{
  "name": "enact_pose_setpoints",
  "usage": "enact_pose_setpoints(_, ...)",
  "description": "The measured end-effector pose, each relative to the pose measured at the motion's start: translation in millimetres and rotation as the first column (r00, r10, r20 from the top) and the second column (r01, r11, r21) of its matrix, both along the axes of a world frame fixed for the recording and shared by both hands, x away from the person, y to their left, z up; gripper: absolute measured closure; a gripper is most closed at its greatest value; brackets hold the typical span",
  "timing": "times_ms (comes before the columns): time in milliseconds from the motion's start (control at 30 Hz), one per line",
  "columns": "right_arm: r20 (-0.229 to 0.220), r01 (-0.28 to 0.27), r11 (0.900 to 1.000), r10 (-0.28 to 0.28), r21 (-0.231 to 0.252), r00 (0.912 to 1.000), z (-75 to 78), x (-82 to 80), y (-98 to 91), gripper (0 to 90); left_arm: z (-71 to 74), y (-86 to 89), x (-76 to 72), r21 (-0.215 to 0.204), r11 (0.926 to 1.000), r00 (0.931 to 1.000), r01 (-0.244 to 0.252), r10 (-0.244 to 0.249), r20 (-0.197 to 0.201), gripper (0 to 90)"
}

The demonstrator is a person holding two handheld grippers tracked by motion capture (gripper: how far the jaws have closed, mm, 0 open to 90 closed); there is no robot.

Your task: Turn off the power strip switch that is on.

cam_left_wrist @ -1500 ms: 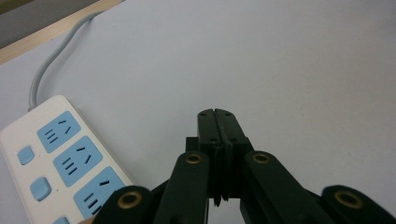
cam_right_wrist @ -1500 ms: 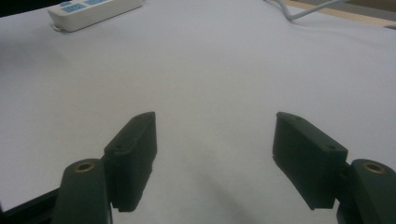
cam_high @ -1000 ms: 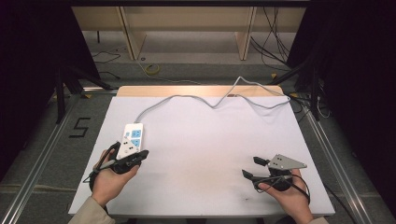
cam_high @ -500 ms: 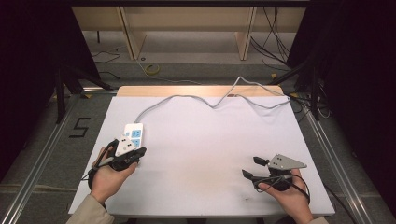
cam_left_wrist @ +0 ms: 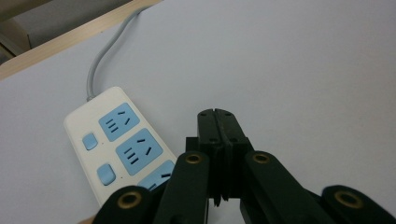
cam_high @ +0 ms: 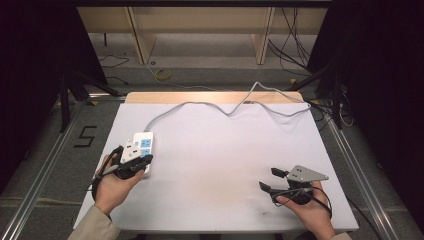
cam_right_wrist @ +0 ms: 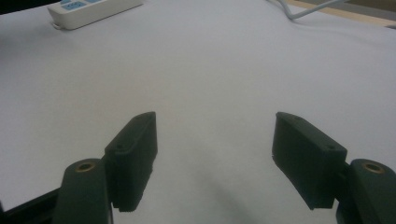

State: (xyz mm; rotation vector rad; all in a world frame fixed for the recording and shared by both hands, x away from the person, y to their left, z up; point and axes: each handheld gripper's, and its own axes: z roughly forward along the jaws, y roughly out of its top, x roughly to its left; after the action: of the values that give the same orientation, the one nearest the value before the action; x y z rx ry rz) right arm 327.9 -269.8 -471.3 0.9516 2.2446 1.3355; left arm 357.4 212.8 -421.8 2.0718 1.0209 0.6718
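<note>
White power strip (cam_left_wrist: pixel 119 147) is lying just left of the left claw (cam_left_wrist: pixel 216 114), jaws pressed together; the right claw (cam_right_wrist: pixel 215 158) is hovering with jaws apart over the surface (cam_high: pixel 225 150).

We seem to be in a lab recording bay: our white-topped table (cam_high: pixel 220 150) stands between black curtains (cam_high: pixel 35 60), aluminium floor rails (cam_high: pixel 40 170), loose cables (cam_high: pixel 295 35) and a taped "5" (cam_high: pixel 85 136).

One readable mark: a black numeral "5" (cam_high: pixel 86 136) on the grey floor (cam_high: pixel 45 150), left of the table (cam_high: pixel 225 150). Power strip (cam_left_wrist: pixel 116 144) carries no legible print; sockets and buttons plain blue.
</note>
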Motion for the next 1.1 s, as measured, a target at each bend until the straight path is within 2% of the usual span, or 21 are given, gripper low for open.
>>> enact_pose_setpoints(267, 0.001, -0.001, 1.0000, 0.001, -0.003, 1.0000, 0.2, -0.2, 0.4, 32.0, 0.1, 3.3, 3.6, -0.014, 0.9998, 0.9999, -0.016, 0.016, -0.005, 89.4)
enact_pose_setpoints(800, 0.001, -0.003, 1.0000, 0.003, -0.002, 1.0000, 0.3, -0.4, 0.6, 32.0, 3.9, 8.0, 10.2, 0.000, 0.9992, 0.9992, -0.039, 0.039, -0.004, 89.4)
enact_pose_setpoints(933, 0.001, -0.002, 1.0000, 0.002, -0.002, 1.0000, 0.2, -0.4, 0.6, 32.0, 5.0, 9.3, 11.9, 0.020, 0.9990, 0.9991, -0.041, 0.041, -0.007, 89.4)
enact_pose_setpoints(1100, 0.002, -0.003, 1.0000, 0.003, -0.003, 1.0000, 0.2, -0.5, 0.8, 32.0, 5.4, 10.5, 14.0, 0.024, 0.9985, 0.9988, -0.049, 0.049, -0.008, 89.4)
